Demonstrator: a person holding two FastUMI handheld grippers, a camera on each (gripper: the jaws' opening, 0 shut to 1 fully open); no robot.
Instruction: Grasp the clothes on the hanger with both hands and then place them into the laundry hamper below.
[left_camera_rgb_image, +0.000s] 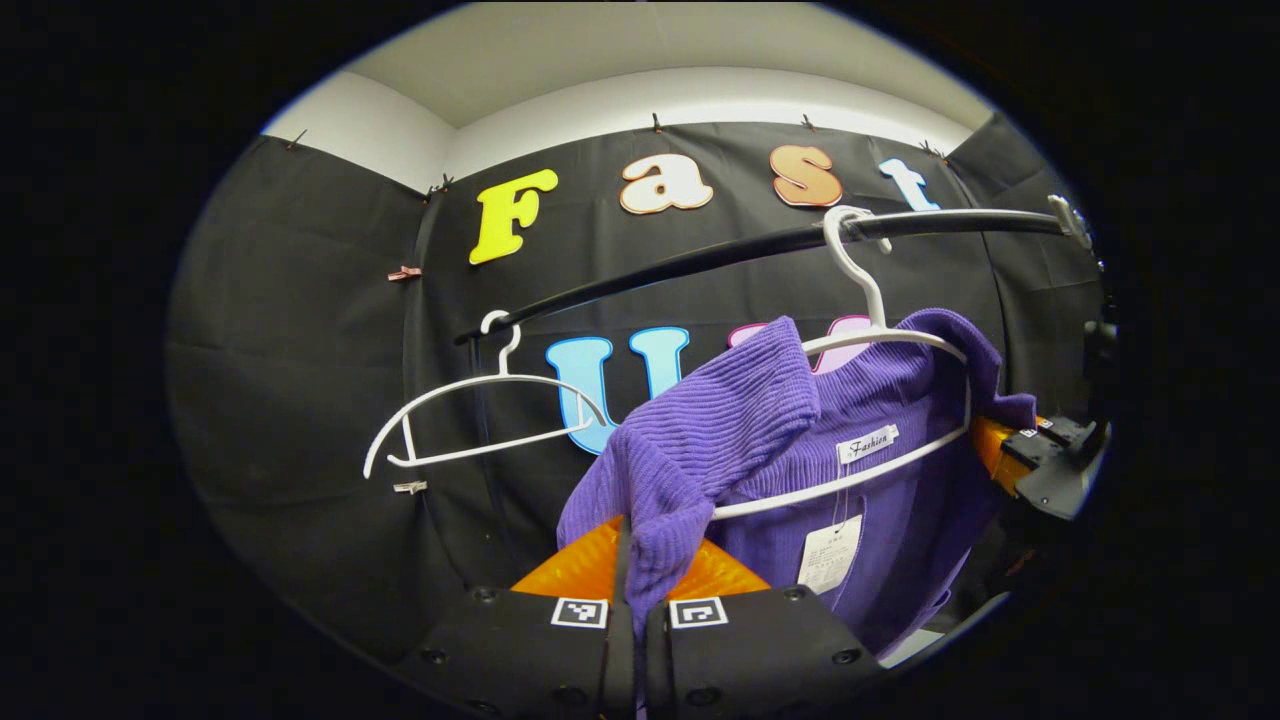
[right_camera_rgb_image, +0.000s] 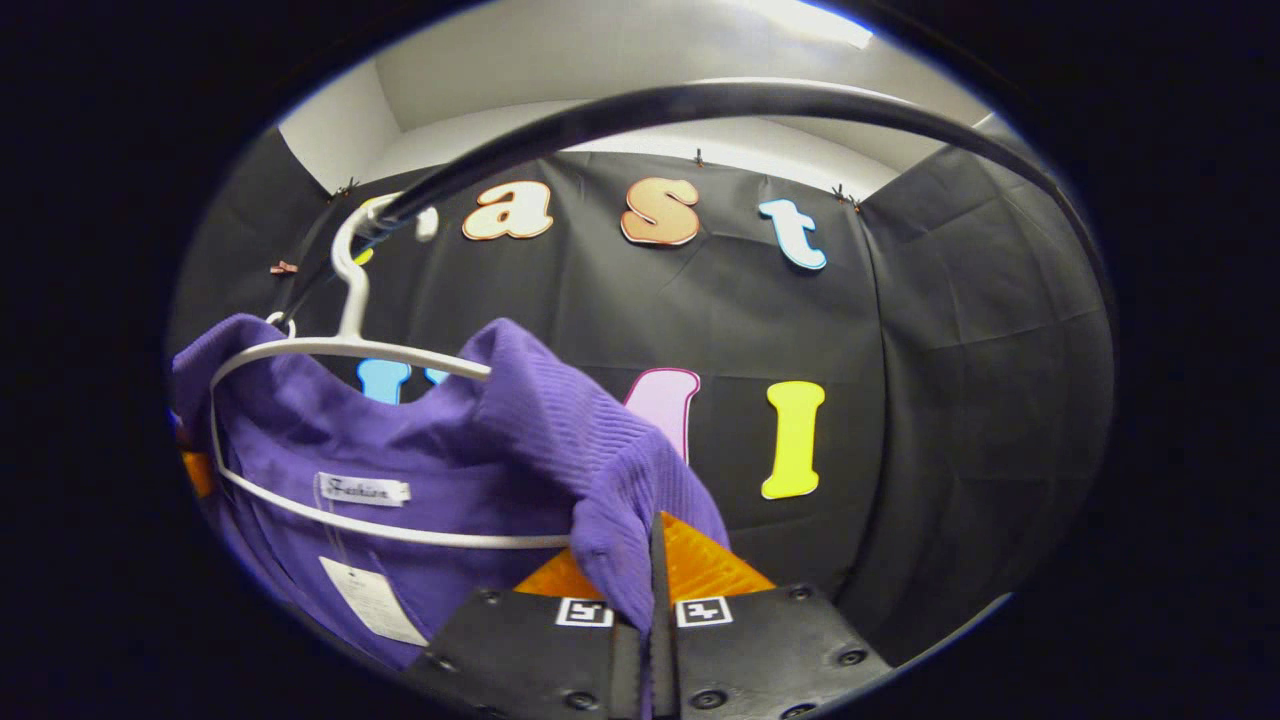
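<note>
Closest in, the left gripper (left_camera_rgb_image: 635, 570) has its jaws pinched on a fold of the purple sweater (left_camera_rgb_image: 700, 440), which rises straight up from between them. Likewise the right gripper (right_camera_rgb_image: 652, 565) is clamped on the other shoulder. Ribbed knit, tags showing, it drapes a white hanger (left_camera_rgb_image: 880, 330) on the black rail (left_camera_rgb_image: 700, 262) above; farther left hangs a bare hanger (left_camera_rgb_image: 480, 420).

Left gripper (left_camera_rgb_image: 637, 575) pinching purple sweater (left_camera_rgb_image: 720, 440), white hanger (left_camera_rgb_image: 880, 420)
</note>
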